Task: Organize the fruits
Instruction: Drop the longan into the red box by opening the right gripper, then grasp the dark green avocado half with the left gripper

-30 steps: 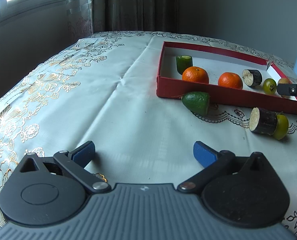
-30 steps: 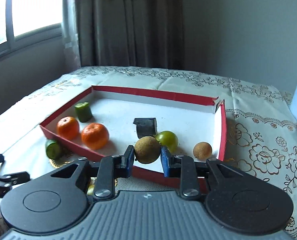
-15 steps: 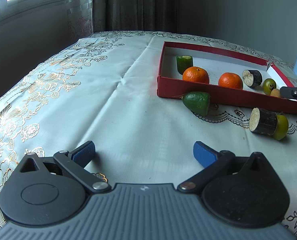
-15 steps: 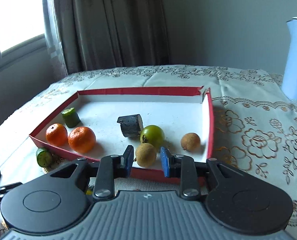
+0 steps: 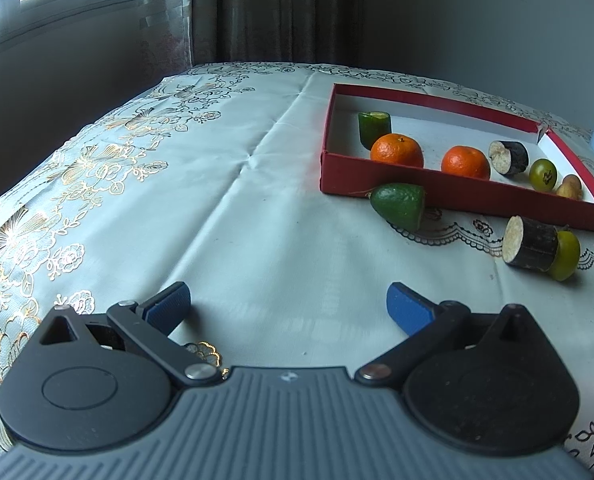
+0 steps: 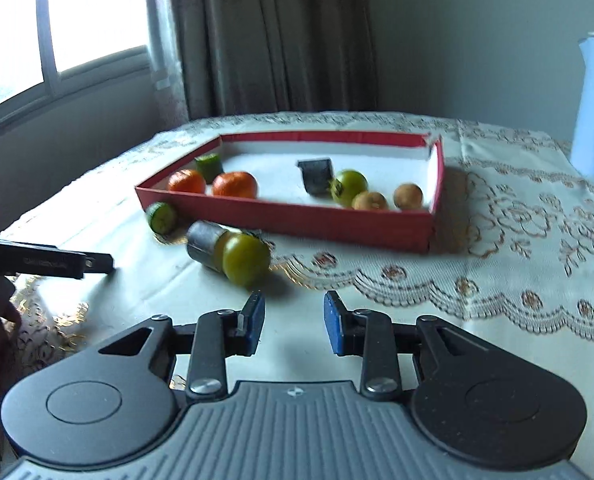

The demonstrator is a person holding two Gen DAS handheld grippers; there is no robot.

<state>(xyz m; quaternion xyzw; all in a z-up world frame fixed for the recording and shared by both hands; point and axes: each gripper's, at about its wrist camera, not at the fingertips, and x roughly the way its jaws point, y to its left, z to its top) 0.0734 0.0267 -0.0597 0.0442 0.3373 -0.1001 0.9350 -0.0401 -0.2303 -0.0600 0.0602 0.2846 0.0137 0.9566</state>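
Red cardboard tray (image 6: 289, 216) is seen at frame centre, containing two orange mandarins (image 6: 235, 185). Green round fruit (image 6: 245, 259) lies outside, lower centre. Right gripper (image 6: 291, 322) and left gripper (image 5: 287, 306) are spread, empty.

Two oranges (image 5: 397, 150) lie in the tray (image 5: 457, 196); a cut avocado (image 5: 399, 204) rests on the tablecloth (image 5: 217, 220) before it.
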